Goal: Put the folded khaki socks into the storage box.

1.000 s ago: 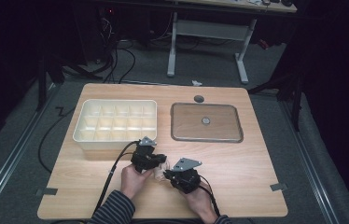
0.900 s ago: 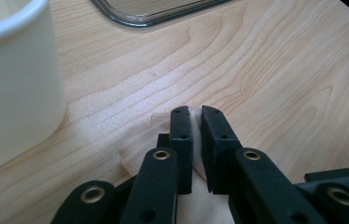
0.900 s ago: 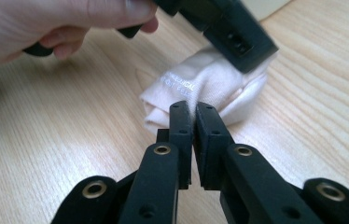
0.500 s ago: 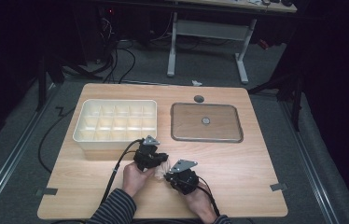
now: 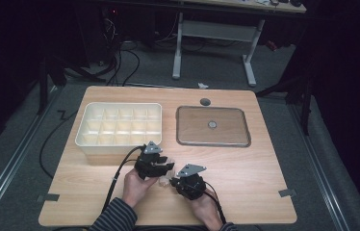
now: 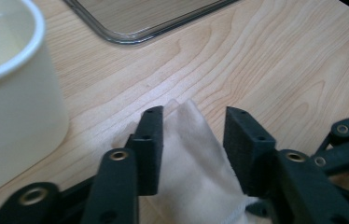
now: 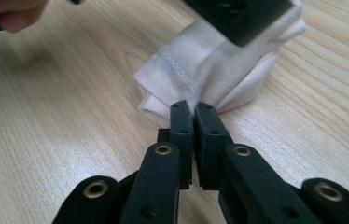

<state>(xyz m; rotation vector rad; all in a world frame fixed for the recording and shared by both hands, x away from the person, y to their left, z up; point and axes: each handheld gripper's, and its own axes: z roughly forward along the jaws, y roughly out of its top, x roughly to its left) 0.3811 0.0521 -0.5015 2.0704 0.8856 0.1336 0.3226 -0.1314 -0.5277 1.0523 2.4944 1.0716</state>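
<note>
Your left gripper [image 6: 191,140] fingers have just been opening, apart astride the folded cloth [image 7: 219,70] on the table [image 5: 264,168]. Right gripper [image 7: 193,112] clamps its edge. Probably mid-fold: regrip left before lifting.

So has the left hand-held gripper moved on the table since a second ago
No. The left hand-held gripper sits at the same spot just below the white compartment tray; only its jaws have just been opening around the white cloth.

Cream cloth [image 7: 219,70] (faint grey lettering), black tongs [image 7: 193,109], pale woodgrain table [image 5: 245,168].
</note>
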